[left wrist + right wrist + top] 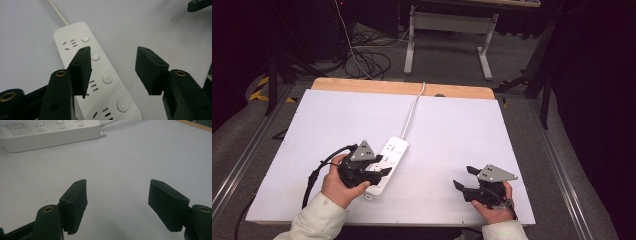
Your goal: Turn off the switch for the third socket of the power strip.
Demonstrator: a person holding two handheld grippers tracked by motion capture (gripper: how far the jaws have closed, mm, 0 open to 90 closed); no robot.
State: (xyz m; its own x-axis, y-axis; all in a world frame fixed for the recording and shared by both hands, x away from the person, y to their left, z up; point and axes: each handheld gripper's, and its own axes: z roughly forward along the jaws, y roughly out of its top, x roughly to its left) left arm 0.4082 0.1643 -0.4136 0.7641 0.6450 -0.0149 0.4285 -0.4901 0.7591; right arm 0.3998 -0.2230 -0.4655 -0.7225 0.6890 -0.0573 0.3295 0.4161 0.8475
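Observation:
A white power strip point(393, 152) lies on the white table top point(457, 130), left of centre, and its cord point(412, 112) runs off over the far edge. Round buttons sit beside each socket group on the power strip point(75, 33). My left gripper point(383, 171) hovers over the strip's near half. In the left gripper view, my left gripper point(112, 71) is open, one jaw over the strip and the other over bare table, with nothing between them. My right gripper point(464, 177) rests at the front right. It is open over bare table point(117, 205), and the strip point(50, 133) lies far ahead.
A wooden strip point(402, 88) borders the table's far edge. Beyond it, tangled cables point(367, 60) lie on the floor, and the legs of another desk point(484, 55) stand there. Metal rails point(242, 160) run along both sides of the table. The other gripper's jaw tip point(200, 5) shows at top right.

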